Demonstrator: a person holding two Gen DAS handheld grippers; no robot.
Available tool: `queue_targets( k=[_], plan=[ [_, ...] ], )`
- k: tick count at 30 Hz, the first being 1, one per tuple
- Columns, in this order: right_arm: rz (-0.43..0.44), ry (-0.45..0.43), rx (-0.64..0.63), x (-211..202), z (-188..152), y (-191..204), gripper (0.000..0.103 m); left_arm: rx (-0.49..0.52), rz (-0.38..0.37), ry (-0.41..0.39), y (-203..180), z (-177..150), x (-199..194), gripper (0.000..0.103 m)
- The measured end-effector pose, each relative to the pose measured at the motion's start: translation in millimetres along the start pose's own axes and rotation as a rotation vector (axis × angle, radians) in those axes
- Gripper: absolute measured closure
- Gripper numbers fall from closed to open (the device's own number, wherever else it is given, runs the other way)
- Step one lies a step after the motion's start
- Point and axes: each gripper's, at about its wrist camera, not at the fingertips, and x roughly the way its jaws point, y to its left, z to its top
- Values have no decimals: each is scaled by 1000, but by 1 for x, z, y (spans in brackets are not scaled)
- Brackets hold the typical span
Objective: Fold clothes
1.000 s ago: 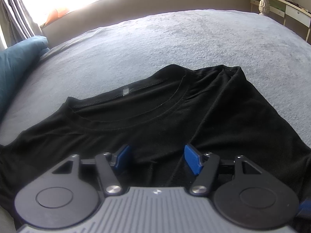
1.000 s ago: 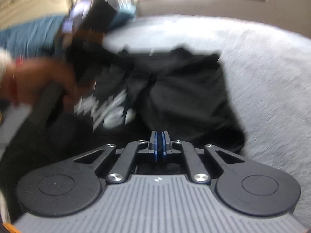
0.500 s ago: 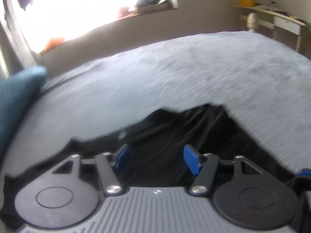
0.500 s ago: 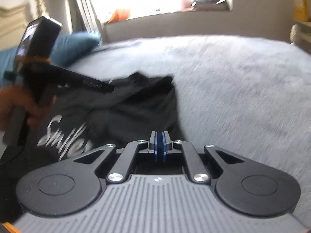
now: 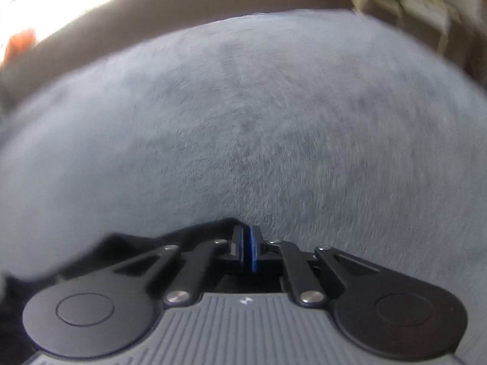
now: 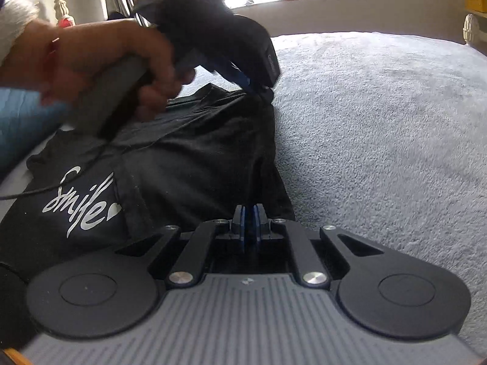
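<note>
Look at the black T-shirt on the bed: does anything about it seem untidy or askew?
Yes. The black T-shirt lies rumpled on the grey blanket, one layer folded crookedly over its "Smile" print.

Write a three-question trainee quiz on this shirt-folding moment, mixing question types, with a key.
1. True or false: the black T-shirt lies on a grey blanket.
2. Which word is printed on the shirt? A) Smile B) Love C) Happy
3. Fill in: the left gripper pinches the shirt's far ____, while the right gripper is shut at the near edge.

Key: 1 true; 2 A; 3 corner.
</note>
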Motion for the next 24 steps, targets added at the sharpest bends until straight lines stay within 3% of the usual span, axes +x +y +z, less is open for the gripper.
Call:
queue_targets(
  k=[5,8,12,15,19,20,21,24],
  plan=[
    [21,-11,54,3,-2,-8,98,-449,-195,5,59,6,9,103],
    [22,-19,72,3,-4,-9,98,-558,-243,0,73,5,17,102],
    [24,-21,93,4,-5,-10,98,-586,-222,-9,78,5,11,98],
    [23,-24,104,4,-7,-9,99,-537,-171,-52,89,16,-10,83],
    [15,-26,107,4,-7,-9,99,-436,-124,-81,100,26,-46,76],
    [13,-24,106,3,-6,-9,99,-402,-117,-81,102,27,-57,70],
    [10,-22,104,3,-6,-9,99,-383,-112,-73,104,23,-68,61],
    [4,-14,91,3,-5,-8,98,-389,-62,-43,118,-11,-102,49]
  ],
)
